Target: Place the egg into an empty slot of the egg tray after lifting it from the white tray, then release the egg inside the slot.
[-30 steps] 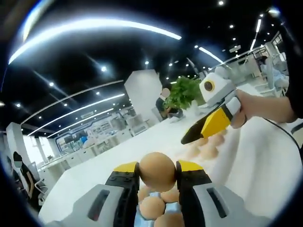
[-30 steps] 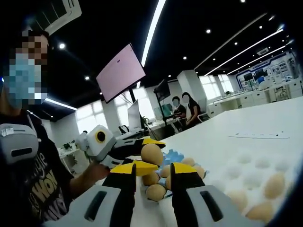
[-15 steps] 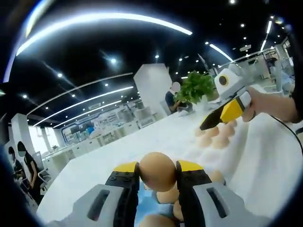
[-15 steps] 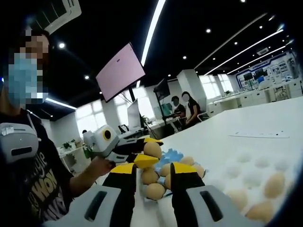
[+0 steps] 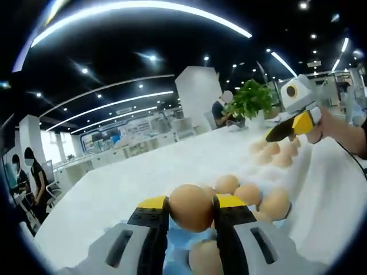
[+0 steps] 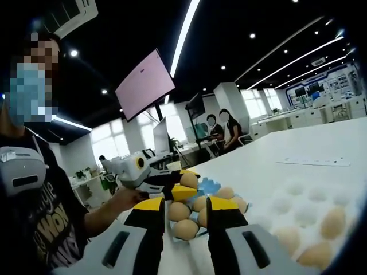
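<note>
My left gripper (image 5: 191, 211) is shut on a brown egg (image 5: 191, 207), held above a heap of loose brown eggs (image 5: 250, 194) lying on something blue. In the right gripper view the left gripper (image 6: 182, 184) carries that egg (image 6: 188, 180) over the same heap (image 6: 179, 211). The white moulded egg tray (image 6: 295, 189) lies to the right, with eggs (image 6: 332, 222) in its near slots and empty slots further back. My right gripper (image 6: 188, 207) is open with nothing between its fingers. It also appears in the left gripper view, the right gripper (image 5: 291, 122) hovering over the tray's eggs (image 5: 274, 153).
Everything rests on a long white table (image 5: 143, 172). A sheet of paper (image 6: 314, 162) lies on it beyond the egg tray. A person (image 6: 34, 189) holds the grippers. A potted plant (image 5: 249, 100), a wall screen (image 6: 146, 86) and seated people are in the background.
The left gripper has carried its egg lower and further from the right gripper, nearer the heap of loose eggs. The right gripper has stayed open over the egg tray.
</note>
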A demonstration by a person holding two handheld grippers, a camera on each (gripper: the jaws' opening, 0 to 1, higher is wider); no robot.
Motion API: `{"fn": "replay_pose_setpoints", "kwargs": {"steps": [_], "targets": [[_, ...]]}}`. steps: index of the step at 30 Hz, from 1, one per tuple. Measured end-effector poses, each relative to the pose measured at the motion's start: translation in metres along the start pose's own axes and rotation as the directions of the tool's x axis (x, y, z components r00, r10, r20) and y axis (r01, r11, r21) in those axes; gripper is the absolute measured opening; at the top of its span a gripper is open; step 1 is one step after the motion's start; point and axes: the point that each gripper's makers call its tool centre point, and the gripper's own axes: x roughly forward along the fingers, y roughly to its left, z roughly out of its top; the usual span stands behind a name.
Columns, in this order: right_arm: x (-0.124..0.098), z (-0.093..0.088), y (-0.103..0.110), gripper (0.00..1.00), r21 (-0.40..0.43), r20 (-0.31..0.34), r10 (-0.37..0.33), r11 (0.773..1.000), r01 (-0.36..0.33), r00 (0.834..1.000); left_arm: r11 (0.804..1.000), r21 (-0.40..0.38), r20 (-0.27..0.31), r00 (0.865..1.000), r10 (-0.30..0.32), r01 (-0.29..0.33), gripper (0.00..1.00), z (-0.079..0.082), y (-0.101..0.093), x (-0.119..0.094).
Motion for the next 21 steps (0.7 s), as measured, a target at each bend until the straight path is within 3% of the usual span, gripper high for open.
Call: {"fn": "replay_pose_setpoints", "kwargs": {"steps": [2, 3, 15, 21], "targets": [[-0.0003, 0.0001, -0.0001, 0.3, 0.001, 0.0, -0.001, 1.0, 0.001, 1.0, 1.0, -0.028, -0.024, 1.0, -0.003, 0.002, 0.31, -0.0076, 0.0007, 0.0016], [-0.0006, -0.0003, -0.0006, 0.3, 0.0, -0.001, -0.003, 1.0, 0.003, 1.0, 0.995, -0.098, 0.0, 1.0, -0.009, 0.009, 0.31, -0.005, 0.0002, 0.0017], [0.0011, -0.0034, 0.0005, 0.3, 0.001, -0.014, 0.003, 1.0, -0.003, 1.0, 0.985, -0.168, -0.029, 0.998, -0.054, 0.049, 0.3, -0.0095, 0.0011, 0.0037], [0.0013, -0.0029, -0.0007, 0.3, 0.003, -0.011, 0.001, 1.0, -0.001, 1.0, 0.987, -0.146, -0.044, 0.997, -0.07, 0.063, 0.26, -0.0097, -0.0033, 0.0021]]}}
